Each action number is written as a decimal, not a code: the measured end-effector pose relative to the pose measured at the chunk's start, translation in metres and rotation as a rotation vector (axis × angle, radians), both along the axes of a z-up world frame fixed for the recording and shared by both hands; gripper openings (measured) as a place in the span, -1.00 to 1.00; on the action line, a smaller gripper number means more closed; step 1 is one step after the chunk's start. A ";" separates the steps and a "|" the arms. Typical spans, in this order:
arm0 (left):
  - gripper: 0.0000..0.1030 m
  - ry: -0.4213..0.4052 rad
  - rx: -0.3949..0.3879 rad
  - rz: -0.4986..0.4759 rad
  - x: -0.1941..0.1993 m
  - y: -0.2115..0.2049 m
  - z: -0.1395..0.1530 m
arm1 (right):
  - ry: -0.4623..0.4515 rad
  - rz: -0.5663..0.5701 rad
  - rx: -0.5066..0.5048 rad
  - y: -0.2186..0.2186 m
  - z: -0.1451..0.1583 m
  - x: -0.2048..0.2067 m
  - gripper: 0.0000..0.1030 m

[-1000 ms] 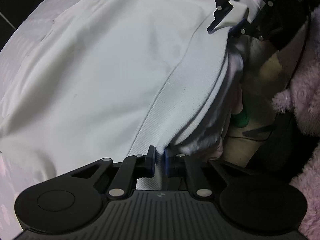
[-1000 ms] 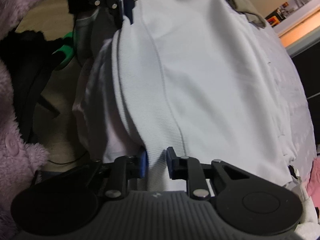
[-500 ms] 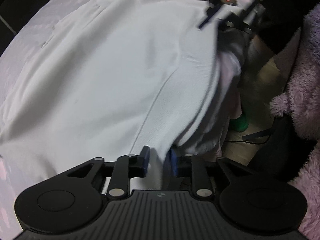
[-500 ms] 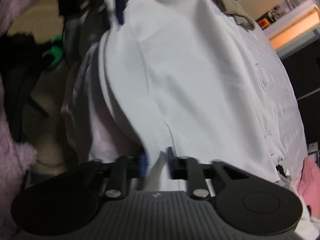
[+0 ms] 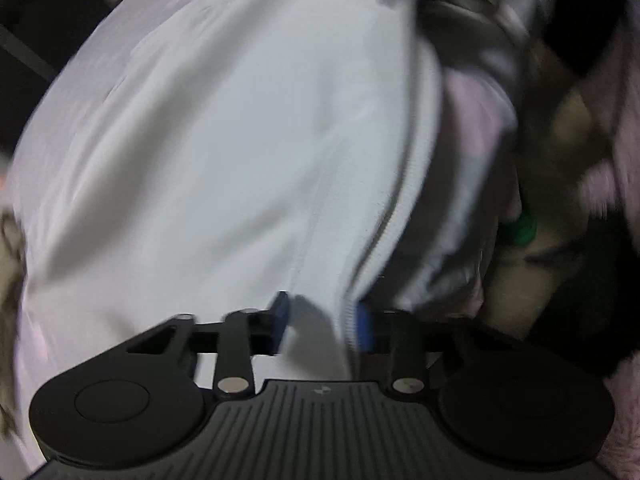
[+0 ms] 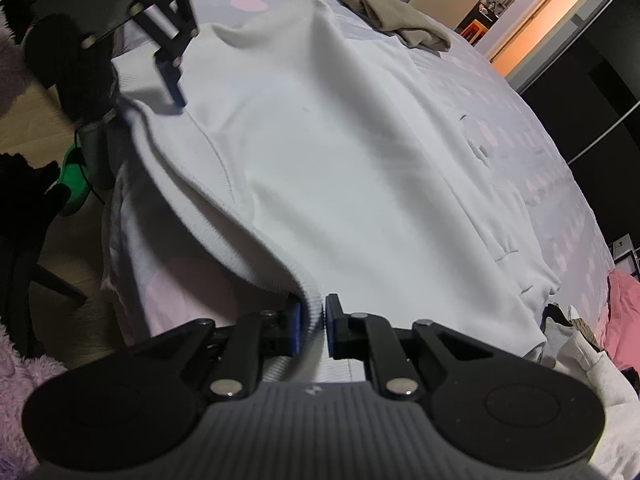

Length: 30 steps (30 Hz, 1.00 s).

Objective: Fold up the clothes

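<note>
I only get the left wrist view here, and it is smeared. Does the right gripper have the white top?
Observer: Yes. The right gripper has its jaws shut on the top's ribbed hem.
Operator: What is the top lying on?
Observer: A bed with a pale cover with pink dots.
Operator: Anything beyond the bed?
Observer: A lit doorway, past the far corner.

A home bedroom is showing here. A bed (image 6: 532,128) with a pale sheet dotted pink is filling the room; clothes are lying on it, a beige garment (image 6: 384,8) at its far end, and beyond that end a doorway (image 6: 536,12) is glowing orange.
</note>
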<state>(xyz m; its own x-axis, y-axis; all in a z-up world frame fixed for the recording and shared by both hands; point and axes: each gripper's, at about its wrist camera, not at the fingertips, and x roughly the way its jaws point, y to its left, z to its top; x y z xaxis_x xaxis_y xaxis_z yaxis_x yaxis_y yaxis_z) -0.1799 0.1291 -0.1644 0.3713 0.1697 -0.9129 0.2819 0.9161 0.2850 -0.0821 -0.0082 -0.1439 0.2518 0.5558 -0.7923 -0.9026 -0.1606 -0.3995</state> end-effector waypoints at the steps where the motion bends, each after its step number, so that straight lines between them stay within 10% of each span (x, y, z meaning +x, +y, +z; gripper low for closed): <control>1: -0.81 -0.011 -0.056 0.046 0.003 0.009 0.006 | -0.001 0.004 -0.003 0.000 -0.001 -0.001 -0.71; 8: -0.89 -0.069 -0.143 0.157 0.012 0.030 0.020 | -0.033 0.107 0.009 -0.001 -0.007 -0.026 0.17; 17: -0.89 -0.093 -0.164 0.213 0.010 0.039 0.028 | -0.238 0.118 -0.111 -0.007 -0.038 -0.050 0.11; 24: -0.13 0.040 0.135 0.050 0.001 0.004 -0.003 | -0.340 0.038 -0.179 -0.029 -0.033 -0.030 0.01; 30: 0.08 0.135 0.385 -0.042 -0.011 -0.010 -0.029 | -0.390 0.095 -0.273 -0.044 -0.049 -0.028 0.01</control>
